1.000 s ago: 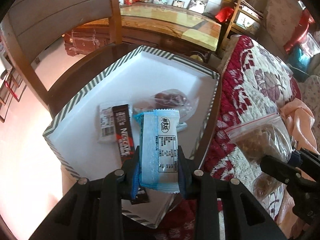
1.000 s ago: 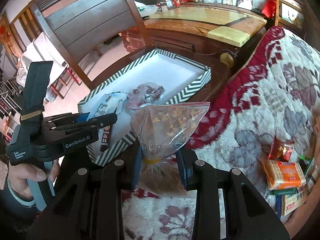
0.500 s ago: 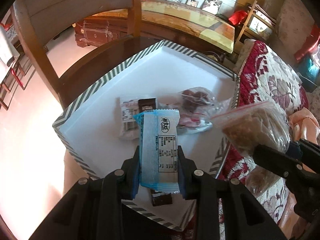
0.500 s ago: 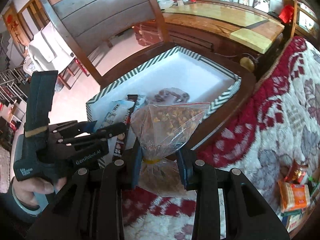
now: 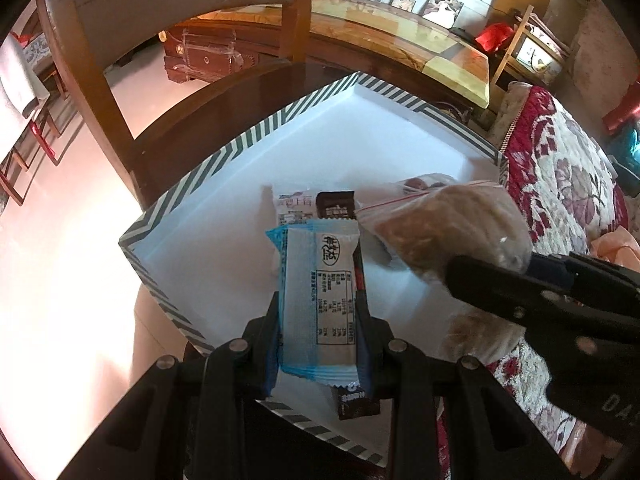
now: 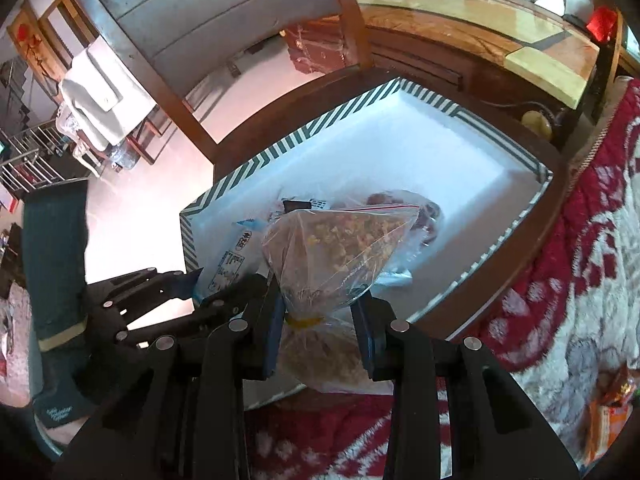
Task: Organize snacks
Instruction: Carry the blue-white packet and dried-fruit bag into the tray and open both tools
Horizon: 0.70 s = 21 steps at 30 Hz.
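plastic film is what both tongs deal with now, so the handling is mostly about soft, light packets.

left wrist view: the left gripper (image 5: 318,316) is closed on a blue and white snack packet (image 5: 320,304), pads pressing its two long sides at about the middle. the packet hangs over the near part of the white tray (image 5: 224,248) with striped rim, close to the near corner. it looks light and a little stiff, with a slippery wrapper; i judge that holding at the middle of the long sides is good, but hard pressure could break what is inside. under it on the tray floor lie a dark bar (image 5: 336,208) and a white packet (image 5: 294,206), touching each other. the clear bag (image 5: 452,228) hangs at the right, over the tray's right side.

right wrist view: the right gripper (image 6: 320,320) is closed on the clear bag (image 6: 340,252) of brown crumbly snacks, pinched at the narrow waist where a yellow band ties it. the bag floats over the near edge of the tray (image 6: 496,152), above a bag of dark red sweets (image 6: 430,212) on the tray floor. it is soft and shapeless, a bit heavier than the packet i think, and the loose content will shift; the tied waist seems the safest place to hold. the left gripper (image 6: 200,284) shows beside it with the packet.
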Motion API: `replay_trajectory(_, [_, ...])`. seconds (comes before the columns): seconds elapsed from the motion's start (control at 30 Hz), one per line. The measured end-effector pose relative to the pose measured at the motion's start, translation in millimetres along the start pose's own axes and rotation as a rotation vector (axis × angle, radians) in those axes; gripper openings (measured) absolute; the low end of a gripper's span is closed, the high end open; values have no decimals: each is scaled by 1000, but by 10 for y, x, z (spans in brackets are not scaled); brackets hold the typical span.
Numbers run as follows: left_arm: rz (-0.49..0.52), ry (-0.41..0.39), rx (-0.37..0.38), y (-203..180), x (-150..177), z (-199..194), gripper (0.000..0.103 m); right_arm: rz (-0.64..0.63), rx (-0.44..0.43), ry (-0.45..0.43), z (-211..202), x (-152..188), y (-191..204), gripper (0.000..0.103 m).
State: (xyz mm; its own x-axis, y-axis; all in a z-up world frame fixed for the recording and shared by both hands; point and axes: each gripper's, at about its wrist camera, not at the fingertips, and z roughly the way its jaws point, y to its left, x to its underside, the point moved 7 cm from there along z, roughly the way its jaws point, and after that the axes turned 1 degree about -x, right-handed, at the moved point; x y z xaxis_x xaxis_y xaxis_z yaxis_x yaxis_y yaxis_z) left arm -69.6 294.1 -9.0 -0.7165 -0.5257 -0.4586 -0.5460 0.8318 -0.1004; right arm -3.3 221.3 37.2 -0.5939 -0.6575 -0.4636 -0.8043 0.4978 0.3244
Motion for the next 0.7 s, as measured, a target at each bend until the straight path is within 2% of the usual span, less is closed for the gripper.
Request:
replay_trajectory(0.27, [-5, 22, -1, 13, -8, 93, 33, 13, 18, 45, 232, -45, -99, 30])
replay_trajectory(0.5, [3, 23, -10, -35, -93, 148, 33, 62, 61, 35, 308, -175, -323, 30])
replay_trajectory(0.7, [6, 19, -24, -76, -133, 166, 35, 115, -7, 26, 315, -142, -343, 33])
